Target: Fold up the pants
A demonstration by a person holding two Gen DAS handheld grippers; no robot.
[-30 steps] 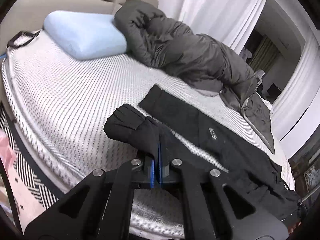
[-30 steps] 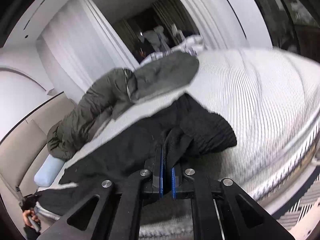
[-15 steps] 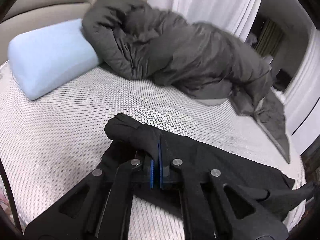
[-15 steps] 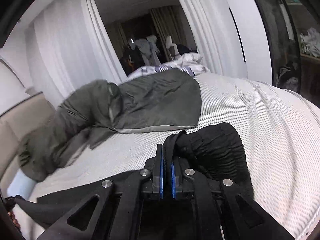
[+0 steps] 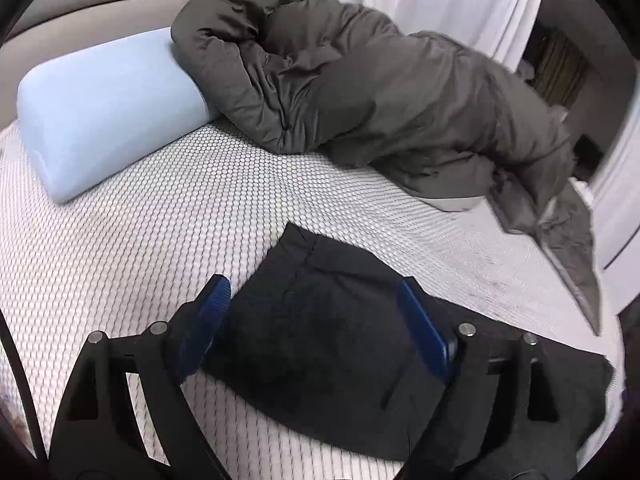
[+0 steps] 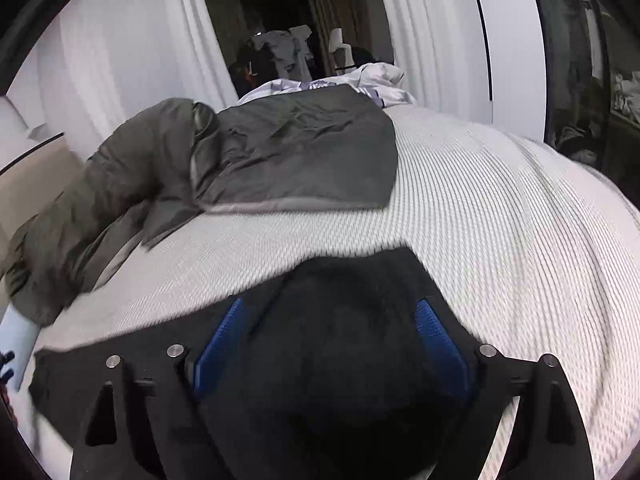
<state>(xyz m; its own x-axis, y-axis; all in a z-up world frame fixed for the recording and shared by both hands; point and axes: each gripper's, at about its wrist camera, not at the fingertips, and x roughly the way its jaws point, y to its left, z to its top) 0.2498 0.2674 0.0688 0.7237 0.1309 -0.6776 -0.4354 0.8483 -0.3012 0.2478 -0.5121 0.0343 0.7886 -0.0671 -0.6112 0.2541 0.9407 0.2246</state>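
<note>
Black fabric pants lie flat on the white honeycomb-textured mattress, lower centre of both views. Left gripper: blue-padded fingers spread wide above the cloth, holding nothing. Right gripper: likewise spread wide over the pants, empty. Pale blue pillow upper left; crumpled dark grey quilted duvet across top.

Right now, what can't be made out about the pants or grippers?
- Left wrist view: pants lower edge hidden behind open left gripper.
- Right wrist view: pants blurred, folds unreadable; near part covered by open right gripper.
- Pants' full length: cut off in both views.
</note>
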